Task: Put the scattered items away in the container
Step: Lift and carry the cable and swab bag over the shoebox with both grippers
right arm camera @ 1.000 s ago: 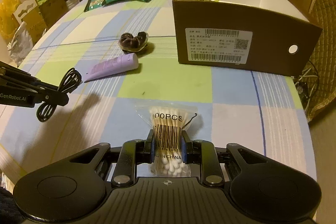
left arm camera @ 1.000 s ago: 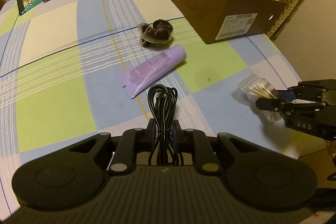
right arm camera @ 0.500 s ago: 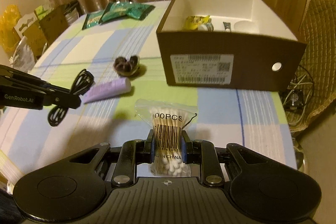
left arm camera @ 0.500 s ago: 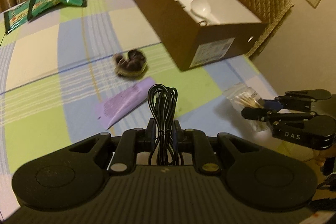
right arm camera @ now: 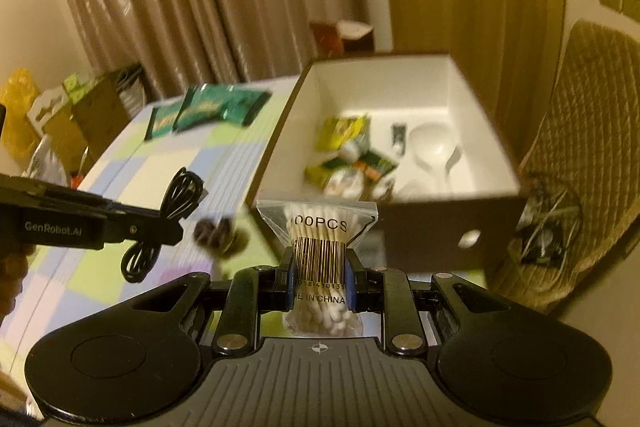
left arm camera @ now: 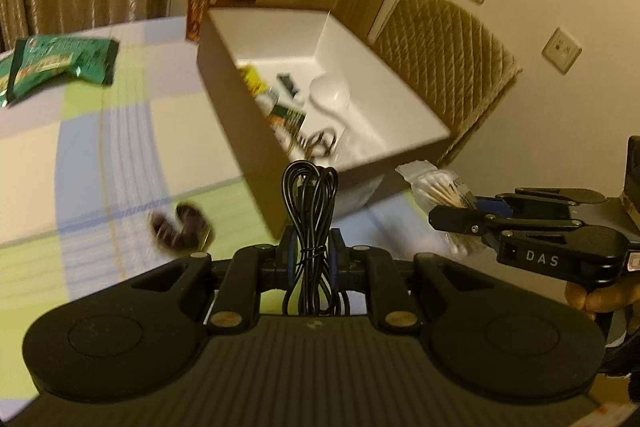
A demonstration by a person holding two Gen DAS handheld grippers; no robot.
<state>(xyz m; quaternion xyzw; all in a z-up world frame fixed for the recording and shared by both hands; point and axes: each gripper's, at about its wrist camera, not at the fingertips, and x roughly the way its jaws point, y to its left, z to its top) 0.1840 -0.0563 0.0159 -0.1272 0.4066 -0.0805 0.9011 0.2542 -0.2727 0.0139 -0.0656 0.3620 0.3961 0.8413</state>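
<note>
My left gripper [left arm camera: 311,247] is shut on a coiled black cable [left arm camera: 310,195] and holds it in the air before the near corner of the brown cardboard box [left arm camera: 248,123]. My right gripper [right arm camera: 319,267] is shut on a clear bag of cotton swabs [right arm camera: 318,227], raised in front of the box [right arm camera: 432,227]. The box's white inside holds several small items and a white spoon [right arm camera: 434,147]. The left gripper and cable also show in the right wrist view [right arm camera: 176,203], and the swab bag in the left wrist view [left arm camera: 436,187]. A dark hair scrunchie [left arm camera: 180,225] lies on the checked tablecloth.
Green snack packets [left arm camera: 60,65] lie at the far left of the table. A red carton [left arm camera: 210,3] stands behind the box. A quilted chair [left arm camera: 444,55] stands right of the table. Bags and boxes [right arm camera: 60,115] sit on the floor beyond the table's left side.
Both grippers have risen and moved toward the box with their loads, so its inside now shows. The purple tube has dropped out of view.
</note>
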